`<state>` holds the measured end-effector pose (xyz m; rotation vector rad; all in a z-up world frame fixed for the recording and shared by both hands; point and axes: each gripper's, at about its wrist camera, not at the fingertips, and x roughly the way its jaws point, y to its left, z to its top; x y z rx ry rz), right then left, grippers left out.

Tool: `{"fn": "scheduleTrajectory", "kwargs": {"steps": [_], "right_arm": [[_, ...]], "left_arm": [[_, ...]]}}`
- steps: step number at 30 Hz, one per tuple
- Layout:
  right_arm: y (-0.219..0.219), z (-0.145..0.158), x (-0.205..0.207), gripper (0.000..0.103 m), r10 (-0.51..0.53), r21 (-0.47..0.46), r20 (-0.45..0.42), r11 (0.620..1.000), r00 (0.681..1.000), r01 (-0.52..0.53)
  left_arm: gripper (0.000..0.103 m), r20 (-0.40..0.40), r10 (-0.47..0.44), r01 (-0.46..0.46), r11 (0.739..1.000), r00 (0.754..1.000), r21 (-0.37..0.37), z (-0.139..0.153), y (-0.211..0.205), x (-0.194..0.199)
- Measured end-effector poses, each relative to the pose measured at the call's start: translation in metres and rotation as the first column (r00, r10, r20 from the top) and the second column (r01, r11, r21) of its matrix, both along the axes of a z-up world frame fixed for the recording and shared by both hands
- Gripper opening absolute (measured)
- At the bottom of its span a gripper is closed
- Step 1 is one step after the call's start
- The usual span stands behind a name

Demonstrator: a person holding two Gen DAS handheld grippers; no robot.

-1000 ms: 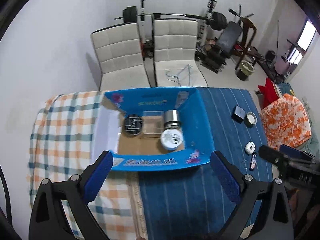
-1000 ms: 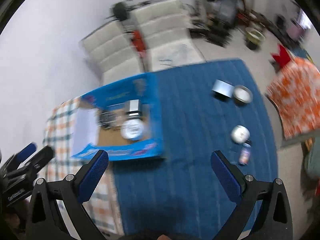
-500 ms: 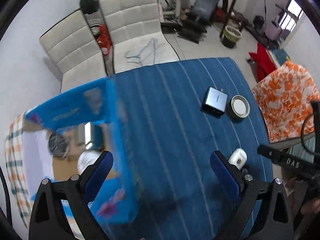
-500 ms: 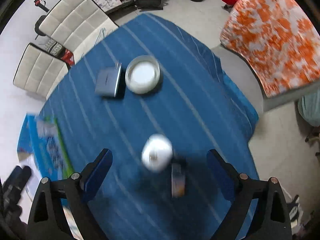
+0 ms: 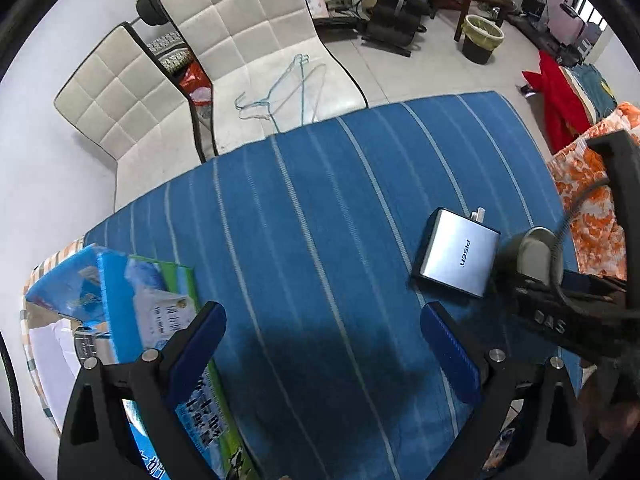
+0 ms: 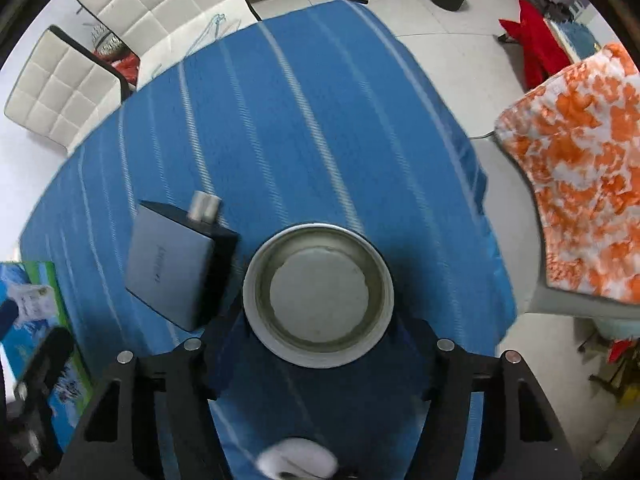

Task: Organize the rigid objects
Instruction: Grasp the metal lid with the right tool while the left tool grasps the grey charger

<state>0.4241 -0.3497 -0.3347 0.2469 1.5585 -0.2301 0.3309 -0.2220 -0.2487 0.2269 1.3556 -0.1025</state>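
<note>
Round metal tin sits on the blue striped surface, right btwn the right gripper jaws. They're spread wide either side of it; whether the pads touch the tin yet can't be told, fingertips are hidden behind its rim. No sign it's lifted. Just left of those jaws, nearly touching the tin: silver charger w/ plug prongs pointing away. Below the jaws, at the frame's bottom edge, a small white object, blurred.

Left gripper jaws wide open, nothing in them, hovering over bare cloth. Charger lies ahead and to the right of them; blue cardboard box is at their left side, partly behind the left finger. Contents mostly hidden from here.

Progress, as a judgement: prob. mid-task. Tin, charger and white object are all outside the box, so at least three items left; tin looks like the one in hand next.
</note>
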Motion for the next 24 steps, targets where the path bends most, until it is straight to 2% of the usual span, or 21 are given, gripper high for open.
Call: {"fn": "scheduleTrajectory", "kwargs": {"steps": [5,10,12,14,17,19,20,21,22,24], "right_arm": [[-0.03,0.001,-0.01,0.067,-0.015,0.039,-0.022,0.999,1.0,0.016],[-0.047,0.001,-0.015,0.067,-0.012,0.055,-0.03,0.998,0.999,0.014],[-0.052,0.0,-0.017,0.067,-0.014,0.03,-0.032,0.999,0.999,0.015],[-0.058,0.001,-0.017,0.067,-0.031,0.048,-0.033,0.998,0.999,0.032],[-0.058,0.0,-0.016,0.067,-0.02,0.042,-0.041,0.999,0.999,0.022],[-0.054,-0.001,-0.015,0.067,-0.005,0.019,-0.047,1.0,0.999,0.006],[-0.052,-0.001,-0.014,0.068,-0.003,0.01,-0.048,1.0,0.999,0.004],[-0.049,-0.002,-0.014,0.068,-0.003,-0.006,-0.05,1.0,0.999,0.003],[-0.046,-0.001,-0.014,0.068,-0.004,-0.019,-0.048,1.0,0.999,0.003],[-0.044,-0.004,-0.013,0.067,-0.006,-0.047,-0.044,0.999,0.999,0.004]], "left_arm": [[0.1,-0.033,-0.042,0.04,0.997,0.999,-0.059,-0.01,-0.026,0.012],[0.098,-0.125,-0.151,0.138,0.985,0.981,-0.107,-0.04,-0.066,0.026],[0.099,-0.146,-0.159,0.142,0.982,0.976,-0.122,-0.05,-0.069,0.034],[0.099,-0.178,-0.16,0.134,0.98,0.971,-0.147,-0.059,-0.07,0.042],[0.096,-0.215,-0.185,0.16,0.979,0.959,-0.129,-0.071,-0.077,0.048],[0.094,-0.186,-0.212,0.196,0.975,0.959,-0.1,-0.073,-0.082,0.043],[0.091,-0.178,-0.217,0.203,0.975,0.96,-0.095,-0.072,-0.083,0.041],[0.085,-0.157,-0.224,0.21,0.973,0.962,-0.101,-0.069,-0.083,0.037],[0.072,-0.139,-0.22,0.208,0.973,0.965,-0.101,-0.066,-0.083,0.034],[0.056,-0.115,-0.212,0.201,0.974,0.971,-0.1,-0.059,-0.08,0.029]]}}
